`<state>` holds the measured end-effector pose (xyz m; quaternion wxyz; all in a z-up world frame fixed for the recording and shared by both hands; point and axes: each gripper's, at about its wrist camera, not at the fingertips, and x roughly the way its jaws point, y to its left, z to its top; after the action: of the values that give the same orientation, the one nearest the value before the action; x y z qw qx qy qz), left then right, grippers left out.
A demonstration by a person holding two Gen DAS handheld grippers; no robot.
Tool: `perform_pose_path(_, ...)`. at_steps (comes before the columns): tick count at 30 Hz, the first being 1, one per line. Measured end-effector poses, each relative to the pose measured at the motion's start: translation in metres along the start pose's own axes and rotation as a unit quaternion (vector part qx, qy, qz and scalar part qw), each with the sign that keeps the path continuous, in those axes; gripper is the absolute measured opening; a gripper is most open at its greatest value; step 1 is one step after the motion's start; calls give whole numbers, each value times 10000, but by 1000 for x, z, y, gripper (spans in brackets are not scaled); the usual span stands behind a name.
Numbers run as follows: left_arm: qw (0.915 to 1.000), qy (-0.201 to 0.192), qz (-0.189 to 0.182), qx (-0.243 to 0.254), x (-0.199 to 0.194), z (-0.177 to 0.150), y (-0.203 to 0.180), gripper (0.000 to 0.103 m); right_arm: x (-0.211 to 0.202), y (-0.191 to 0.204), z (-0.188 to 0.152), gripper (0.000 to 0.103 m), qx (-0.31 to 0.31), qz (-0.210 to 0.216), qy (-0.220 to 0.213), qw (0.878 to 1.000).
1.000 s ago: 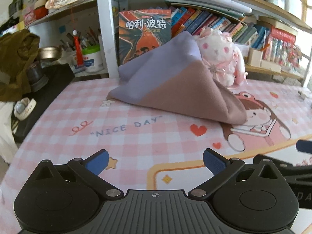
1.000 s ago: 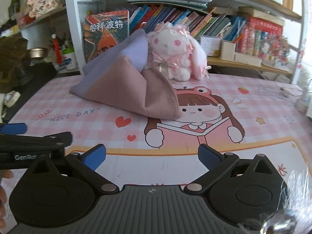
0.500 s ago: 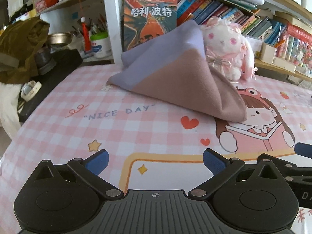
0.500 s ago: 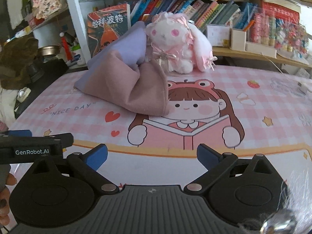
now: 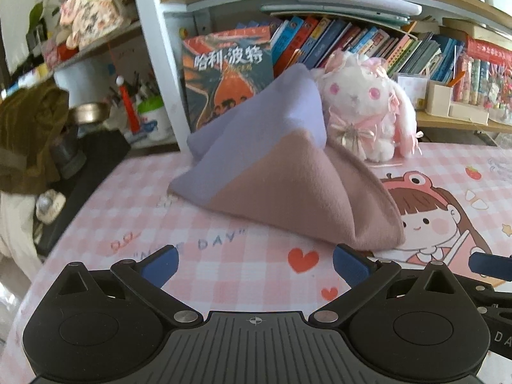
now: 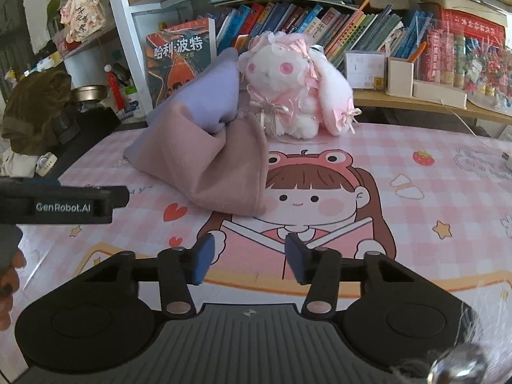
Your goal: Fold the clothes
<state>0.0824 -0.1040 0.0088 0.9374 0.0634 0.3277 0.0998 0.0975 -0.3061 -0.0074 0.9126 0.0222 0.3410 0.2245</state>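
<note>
Clutter lines the far edge: a white and pink plush rabbit touches the back of the heaped lilac and dusty-pink fleece garment, which leans against a shelf of upright books. On my pink checked cartoon tablecloth I see open room right of the heap. My left gripper is spread wide, empty; my right gripper is narrower, empty too.
</note>
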Motion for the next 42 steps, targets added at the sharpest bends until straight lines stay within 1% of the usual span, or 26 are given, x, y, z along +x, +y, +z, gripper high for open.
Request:
perform_pose_path(4, 9997, -147, 76, 151, 4, 11, -7, 103, 7, -7, 4, 47, 64, -37, -38, 10000)
perform_pose_path(5, 9998, -160, 58, 126, 6, 14, -8, 103, 9, -8, 5, 48, 60, -50, -71, 9999)
perform_pose_path(7, 9998, -186, 23, 74, 10, 20, -8, 103, 11, -10, 7, 53, 30, -47, -89, 9999)
perform_pose_path(9, 9997, -221, -1, 32, 14, 24, -8, 103, 13, -12, 10, 64, 62, 3, -71, 10000)
perform_pose_path(11, 9998, -208, -37, -53, 20, 31, -7, 103, 15, -15, 13, 66, 95, 94, -60, 9999)
perform_pose_path(14, 9995, -103, -135, -276, 31, 41, -5, 103, 17, -17, 16, 72, 16, -32, -53, 10000)
perform_pose_path(16, 9986, -71, -208, -485, 40, 47, -4, 103, 18, -19, 16, 74, -30, -93, 2, 10000)
perform_pose_path(19, 9981, -194, -241, -535, 52, 56, -10, 103, 20, -24, 16, 74, 49, -53, 71, 9999)
perform_pose_path(22, 9988, -293, -230, -312, 68, 70, -23, 103, 18, -27, 15, 74, 114, -14, 84, 9999)
perform_pose_path(24, 9994, -280, -117, -155, 82, 80, -30, 103, 16, -27, 15, 75, 128, 9, 83, 9999)
perform_pose_path(25, 9996, -243, -32, -111, 89, 85, -32, 101, 15, -28, 15, 75, 134, 20, 91, 9999)
perform_pose_path(28, 9997, -15, 231, -104, 112, 96, -35, 85, 14, -28, 15, 75, 168, 43, 156, 9997)
perform_pose_path(29, 9994, 82, 282, -166, 119, 97, -33, 73, 13, -28, 15, 75, 175, 52, 171, 9997)
perform_pose_path(30, 9990, 193, 287, -265, 125, 98, -30, 49, 12, -28, 15, 75, 173, 65, 175, 9997)
perform_pose_path(31, 9984, 280, 244, -435, 127, 97, -23, 34, 11, -28, 15, 75, 171, 78, 179, 9997)
perform_pose_path(32, 9973, 366, 200, -604, 130, 97, -16, 17, 9, -28, 15, 75, 175, 97, 176, 9996)
perform_pose_path(33, 9967, 322, 163, -722, 125, 95, -10, 14, 8, -28, 15, 75, 178, 115, 173, 9996)
perform_pose_path(35, 9951, 232, 89, -956, 115, 92, 2, 13, 5, -29, 15, 75, 194, 155, 164, 9996)
perform_pose_path(36, 9944, 123, 44, -1049, 104, 89, 6, 12, 4, -29, 15, 75, 205, 173, 155, 9995)
perform_pose_path(38, 9884, -84, -283, -1492, 77, 78, 27, 12, 2, -30, 14, 75, 219, 205, 143, 9994)
perform_pose_path(40, 9760, -147, -655, -2071, 50, 54, 57, 12, 0, -31, 15, 75, 247, 252, 144, 9993)
perform_pose_path(42, 9588, -209, -1024, -2640, 23, 31, 87, 12, -1, -31, 14, 75, 293, 305, 152, 9990)
